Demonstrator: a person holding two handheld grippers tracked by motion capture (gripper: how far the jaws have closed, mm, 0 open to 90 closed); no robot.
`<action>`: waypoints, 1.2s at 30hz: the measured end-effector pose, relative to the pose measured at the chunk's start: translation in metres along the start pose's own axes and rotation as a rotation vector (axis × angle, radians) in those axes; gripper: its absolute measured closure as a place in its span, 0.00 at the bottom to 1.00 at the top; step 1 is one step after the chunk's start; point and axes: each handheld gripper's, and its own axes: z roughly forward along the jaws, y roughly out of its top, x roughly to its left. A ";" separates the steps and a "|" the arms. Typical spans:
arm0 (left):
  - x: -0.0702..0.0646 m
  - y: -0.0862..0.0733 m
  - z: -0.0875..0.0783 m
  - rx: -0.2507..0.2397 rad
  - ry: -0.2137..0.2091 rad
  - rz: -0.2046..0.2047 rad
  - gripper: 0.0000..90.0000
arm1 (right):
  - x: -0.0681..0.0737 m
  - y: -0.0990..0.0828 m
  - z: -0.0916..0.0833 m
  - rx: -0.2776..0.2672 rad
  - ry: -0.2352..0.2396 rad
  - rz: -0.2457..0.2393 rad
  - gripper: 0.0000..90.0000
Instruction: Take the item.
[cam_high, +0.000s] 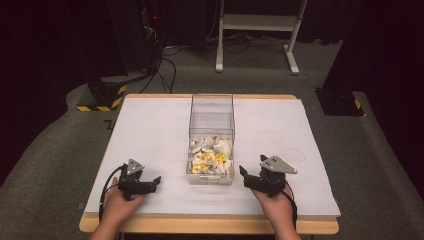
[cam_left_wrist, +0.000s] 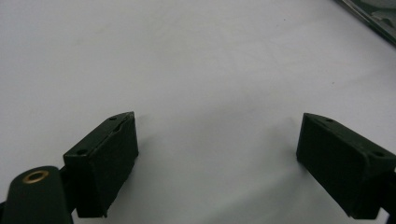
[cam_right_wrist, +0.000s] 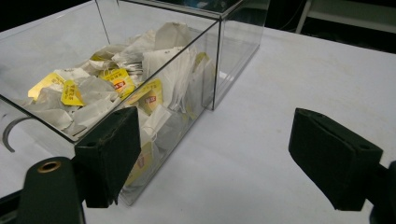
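- Right now the clear box (cam_high: 211, 137) sits in the middle of the high view, on the white surface (cam_high: 150, 130), and the tea bags (cam_high: 212, 156) lie in a heap in its near end.
- Both tools rest low in that view, one on each side of the box. The left hand-held gripper (cam_high: 150, 184) is at the lower left and the right hand-held gripper (cam_high: 248, 176) is at the lower right.
- Each one has its jaws spread wide with nothing between them (the left gripper view shows just bare white between its jaws).
- In the right gripper view the box (cam_right_wrist: 224, 42) is at the upper left, very near, and the tea bags (cam_right_wrist: 116, 79) show through its wall.
- I think the tea bags are very light and soft. They are thin paper and may tear if pinched hard or pulled fast.
- They look tangled, with yellow tags (cam_right_wrist: 72, 93) and maybe strings, so lifting one could drag more along.
- A good spot to pinch is likely the puffy middle of a top bag, or its yellow tag.
- The box looks stiff, smooth and slippery. Its walls are thin, so I would grip one wall at the top edge, gently.
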 end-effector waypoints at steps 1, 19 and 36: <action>0.000 0.000 0.000 0.000 -0.001 -0.001 0.14 | 0.001 0.001 0.000 -0.003 0.000 -0.001 0.19; 0.000 0.000 0.000 0.000 0.000 0.001 0.14 | 0.004 0.014 -0.004 -0.034 -0.014 -0.024 0.18; 0.000 0.000 0.000 0.000 -0.001 0.000 0.14 | 0.014 0.028 0.006 -0.024 0.052 -0.014 0.20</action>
